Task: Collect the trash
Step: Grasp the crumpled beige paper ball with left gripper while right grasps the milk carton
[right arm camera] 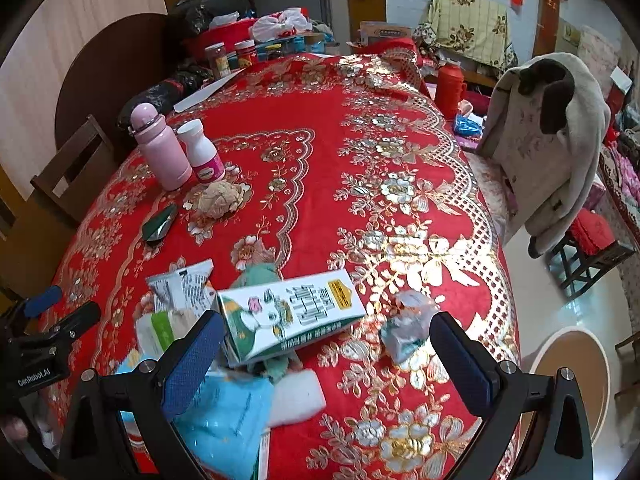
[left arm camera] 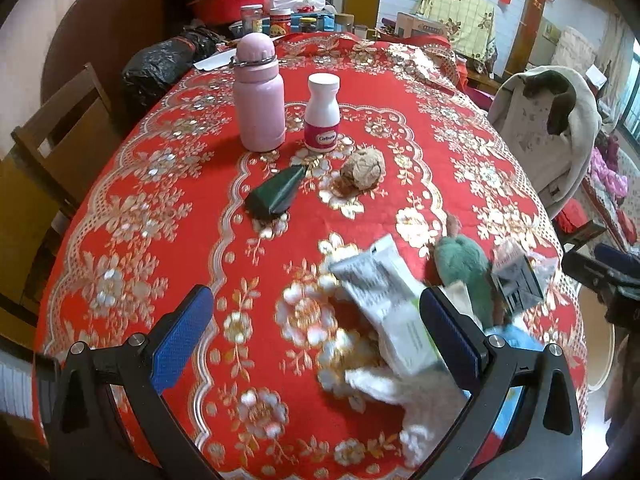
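Trash lies on a red floral tablecloth (left arm camera: 200, 240). A white and green wrapper (left arm camera: 384, 300) and a white tissue (left arm camera: 404, 400) lie between my left gripper's (left arm camera: 316, 332) open blue pads, near the right one. A green and white carton (right arm camera: 292, 316) lies between the open fingers of my right gripper (right arm camera: 326, 348), near the left pad. A crumpled clear wrap (right arm camera: 408, 324) sits by the right pad. A light blue pack (right arm camera: 224, 412) and a white tissue (right arm camera: 296, 396) lie low. A dark green wrapper (left arm camera: 276, 196) and a beige paper ball (left arm camera: 364, 168) sit farther off.
A pink flask (left arm camera: 258, 96) and a white pill bottle (left arm camera: 322, 114) stand at the table's far side. Jars, a red basin (left arm camera: 228, 2) and black bags crowd the back. A coat-draped chair (right arm camera: 548, 140) stands right, a wooden chair (left arm camera: 52, 148) left, and a round stool (right arm camera: 576, 372) on the floor.
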A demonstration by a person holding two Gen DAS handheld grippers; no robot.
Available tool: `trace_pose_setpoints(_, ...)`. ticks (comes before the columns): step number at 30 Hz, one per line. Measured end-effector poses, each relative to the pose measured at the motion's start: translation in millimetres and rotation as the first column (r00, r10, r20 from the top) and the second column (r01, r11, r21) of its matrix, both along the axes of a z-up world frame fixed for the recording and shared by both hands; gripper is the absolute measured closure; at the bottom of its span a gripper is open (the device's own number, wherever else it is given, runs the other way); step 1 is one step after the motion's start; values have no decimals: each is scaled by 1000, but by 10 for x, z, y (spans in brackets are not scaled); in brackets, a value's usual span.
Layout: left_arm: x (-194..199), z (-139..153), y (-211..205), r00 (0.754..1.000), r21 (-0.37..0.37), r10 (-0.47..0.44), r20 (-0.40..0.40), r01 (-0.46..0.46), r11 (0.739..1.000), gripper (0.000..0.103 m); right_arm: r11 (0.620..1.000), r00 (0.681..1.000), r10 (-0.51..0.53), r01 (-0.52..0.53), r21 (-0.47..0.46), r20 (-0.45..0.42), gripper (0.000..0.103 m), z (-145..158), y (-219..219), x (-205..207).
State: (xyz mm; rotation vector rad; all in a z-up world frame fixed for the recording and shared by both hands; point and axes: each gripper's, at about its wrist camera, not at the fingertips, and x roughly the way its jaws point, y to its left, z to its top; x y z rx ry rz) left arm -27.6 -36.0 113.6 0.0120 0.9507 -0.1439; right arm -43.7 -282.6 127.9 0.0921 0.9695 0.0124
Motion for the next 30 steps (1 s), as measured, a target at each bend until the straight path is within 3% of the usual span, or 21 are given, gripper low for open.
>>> trace_pose_setpoints(9,776,-52,-131,1000,-7,-28,-13,28,1000,1,991,998,-43,48,121,-49,1,-128,-61,191)
trace_pose_setpoints(16,1335,-226,-385,998,50,-58,-28,60,997,1,996,992,-34,44,83,-121,5,-382,41,458)
trace_pose_setpoints(23,1725,-424,-592,994,78,-93,-54,97,992,1,996,964,-85,83,-19,-251,8,-630,-324,145)
trace_pose_setpoints(29,1932,-644,-726,988,89,-114,-107,124,988,1,978,953,-170,194,72,-251,8,-642,-655,-22)
trace_pose_setpoints(30,1937,-669,-751,986,89,-121,-116,131,987,8,976,950,-177,204,79,-258,8,-666,-669,-28)
